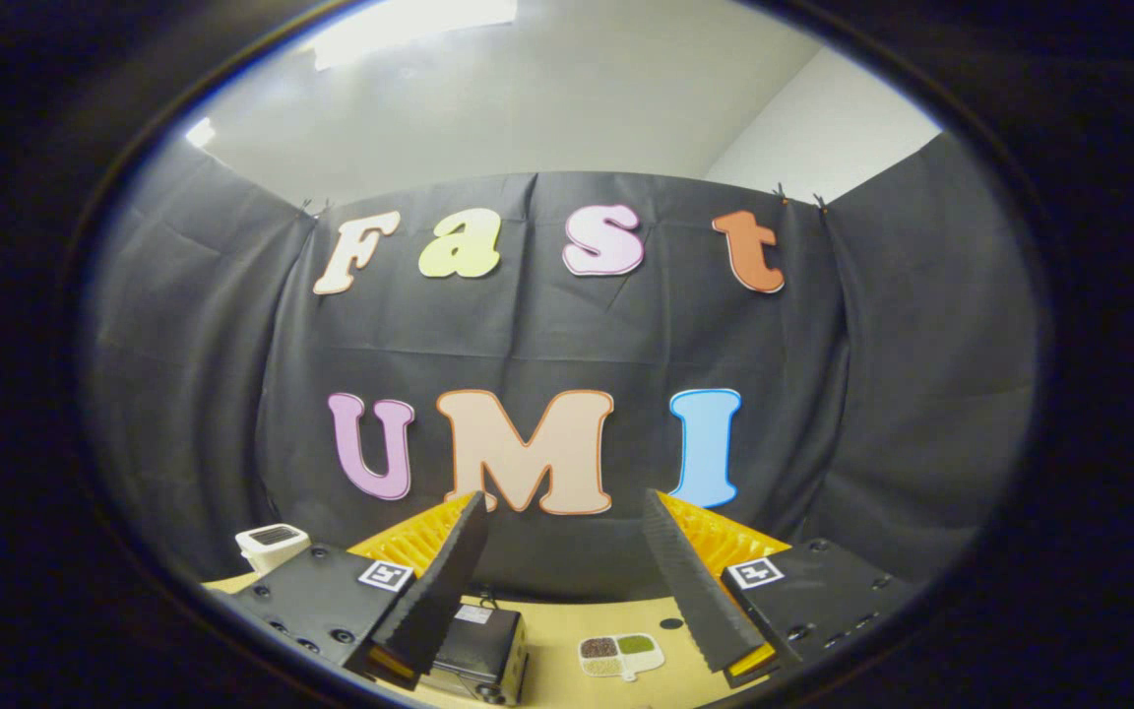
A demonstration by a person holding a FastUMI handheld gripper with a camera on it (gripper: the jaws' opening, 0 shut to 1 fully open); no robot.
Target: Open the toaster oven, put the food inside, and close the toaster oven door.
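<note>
My gripper (567,512) is held high and level, open, with nothing between its fingers. Far below, on the wooden table (567,679), a small black toaster oven (483,655) sits partly behind the left finger (434,591); whether its door is open I cannot tell. A white plate with dark, green and pale food portions (621,655) lies on the table between the fingers, to the right of the oven.
A small white box-shaped appliance (272,545) stands at the table's far left, beyond the left finger. Black cloth walls close the booth behind and on both sides. A small dark round spot (670,623) marks the table near the right finger.
</note>
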